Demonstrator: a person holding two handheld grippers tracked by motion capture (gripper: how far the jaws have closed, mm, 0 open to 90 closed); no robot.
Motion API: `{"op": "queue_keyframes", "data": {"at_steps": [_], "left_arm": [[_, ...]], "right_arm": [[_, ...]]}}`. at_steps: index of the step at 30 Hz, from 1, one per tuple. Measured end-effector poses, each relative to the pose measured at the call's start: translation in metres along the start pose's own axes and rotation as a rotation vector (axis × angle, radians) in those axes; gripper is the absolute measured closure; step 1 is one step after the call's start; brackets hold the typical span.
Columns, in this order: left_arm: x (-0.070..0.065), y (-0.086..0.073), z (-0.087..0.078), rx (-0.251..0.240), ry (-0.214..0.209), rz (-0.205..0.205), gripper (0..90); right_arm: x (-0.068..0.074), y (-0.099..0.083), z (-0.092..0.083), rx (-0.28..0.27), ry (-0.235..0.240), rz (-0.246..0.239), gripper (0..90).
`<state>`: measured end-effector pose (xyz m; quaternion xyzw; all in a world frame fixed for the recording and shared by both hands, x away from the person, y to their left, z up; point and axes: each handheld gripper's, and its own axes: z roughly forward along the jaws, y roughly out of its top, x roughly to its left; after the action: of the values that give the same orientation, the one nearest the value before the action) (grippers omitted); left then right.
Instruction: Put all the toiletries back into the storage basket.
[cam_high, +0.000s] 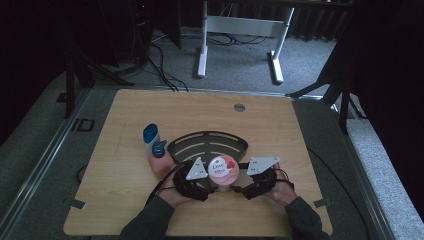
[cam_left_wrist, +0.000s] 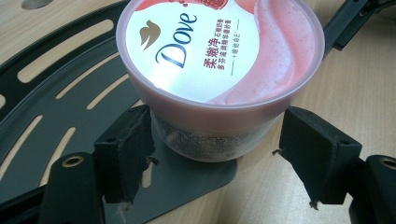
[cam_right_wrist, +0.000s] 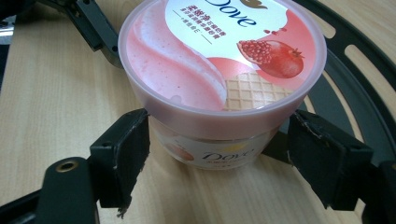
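Fingers of both grippers gape around the Dove tub, unclamped; rigid, slick plastic, grip below the lid at three and nine o'clock.

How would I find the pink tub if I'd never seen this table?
Look at the wooden table, then its near edge, where the black slotted tray lies. Between the left gripper and right gripper stands the pink tub. Unlike the tall bottles beside it, it is short and round, with a Dove lid showing a pomegranate.
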<state>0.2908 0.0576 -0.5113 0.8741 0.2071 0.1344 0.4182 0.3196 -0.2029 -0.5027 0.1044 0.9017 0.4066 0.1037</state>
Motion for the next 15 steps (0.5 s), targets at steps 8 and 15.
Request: {"op": "queue_keyframes", "data": {"at_steps": [8,15], "left_arm": [[0.007,-0.002,0.002,-0.001,0.014,-0.015,25.9],[0.01,-0.002,0.001,0.006,0.029,-0.016,25.9]], "right_arm": [[-0.008,0.003,0.006,0.001,0.004,0.001,22.2],[-0.011,0.004,0.011,-0.002,0.008,0.007,22.1]]}}
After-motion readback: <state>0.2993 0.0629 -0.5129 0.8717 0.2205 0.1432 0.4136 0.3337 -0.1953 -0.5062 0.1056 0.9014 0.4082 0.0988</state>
